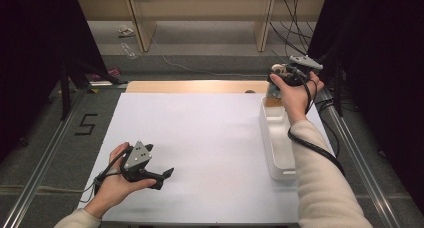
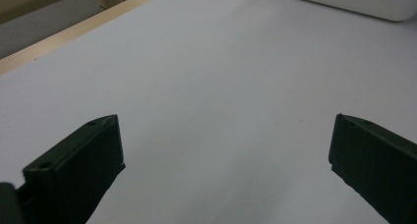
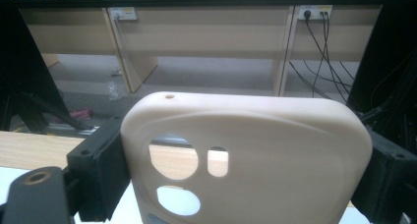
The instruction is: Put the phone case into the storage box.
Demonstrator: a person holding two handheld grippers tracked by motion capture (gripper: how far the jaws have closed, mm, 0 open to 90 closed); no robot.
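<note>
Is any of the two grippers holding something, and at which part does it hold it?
The right gripper holds a cream phone case by its two long side edges, camera cutouts showing. The left gripper is open and holds nothing.

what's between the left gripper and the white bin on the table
Nothing: in the high view only bare white table surface lies between the left gripper and the white bin.

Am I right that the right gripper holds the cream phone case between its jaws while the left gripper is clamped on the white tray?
Not quite: the left gripper is open and empty above the white table, as the left gripper view shows. The right gripper does hold the cream phone case.
</note>
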